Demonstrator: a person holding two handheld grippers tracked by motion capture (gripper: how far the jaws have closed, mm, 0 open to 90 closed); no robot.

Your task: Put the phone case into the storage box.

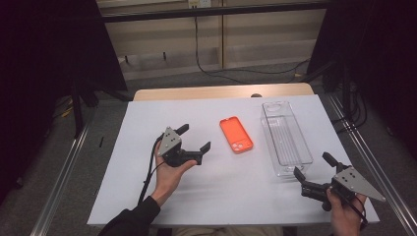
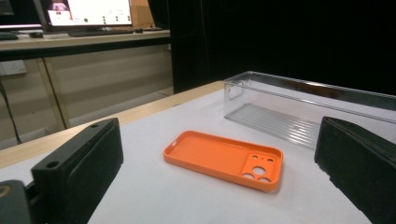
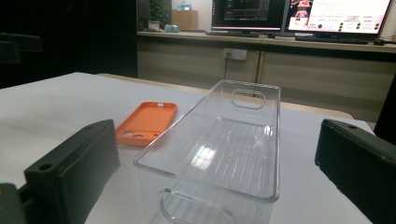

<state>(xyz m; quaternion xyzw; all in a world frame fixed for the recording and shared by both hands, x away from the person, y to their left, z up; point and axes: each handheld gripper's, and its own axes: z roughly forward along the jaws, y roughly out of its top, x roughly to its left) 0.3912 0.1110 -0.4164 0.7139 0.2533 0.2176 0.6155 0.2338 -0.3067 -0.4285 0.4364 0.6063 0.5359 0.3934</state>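
Observation:
An orange phone case [image 1: 236, 134] lies hollow side up on the white table top [image 1: 147, 113], near its middle. Right of it stands a long clear plastic bin [image 1: 285, 137], empty. My left gripper [image 1: 194, 138] is held open a short way left of the case, jaws pointing toward it; the case [image 2: 226, 158] lies between and beyond those jaws with the bin [image 2: 299, 112] behind. My right gripper [image 1: 313, 166] is open at the bin's near end, facing along the bin [image 3: 224, 144], with the case [image 3: 145, 123] to its left.
A wooden table edge [image 1: 221, 91] shows beyond the white top. Metal rails [image 1: 64, 167] run along both sides on the floor. Cables [image 1: 216, 69] lie on the floor behind the table. Monitors [image 3: 299, 14] stand on a far desk.

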